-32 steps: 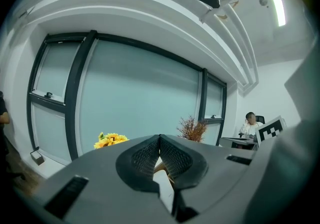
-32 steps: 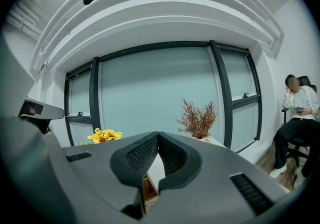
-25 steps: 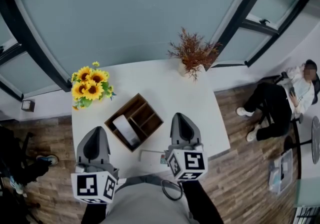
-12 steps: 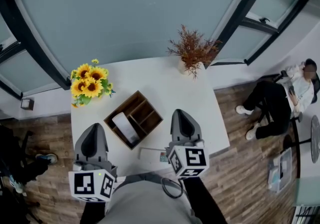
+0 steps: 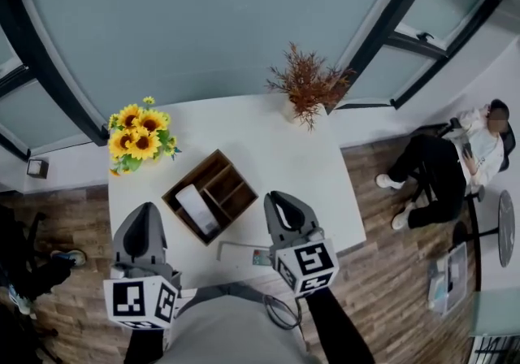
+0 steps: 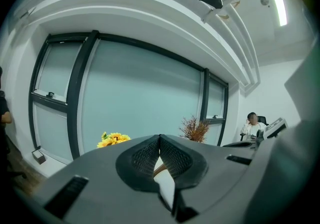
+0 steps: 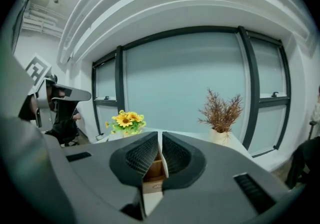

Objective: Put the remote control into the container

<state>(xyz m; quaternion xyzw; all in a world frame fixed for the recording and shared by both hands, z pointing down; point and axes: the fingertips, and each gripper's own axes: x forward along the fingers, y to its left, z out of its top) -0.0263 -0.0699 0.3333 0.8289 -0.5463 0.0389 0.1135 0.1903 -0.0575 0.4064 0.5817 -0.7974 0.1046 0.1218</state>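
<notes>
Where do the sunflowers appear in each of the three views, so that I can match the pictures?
Head view: sunflowers, left of centre, at mid height.
Left gripper view: sunflowers, low, left of centre.
Right gripper view: sunflowers, a little below the middle, left of centre.
Shared landmark: dried brown plant, right of the sunflowers in every view.
</notes>
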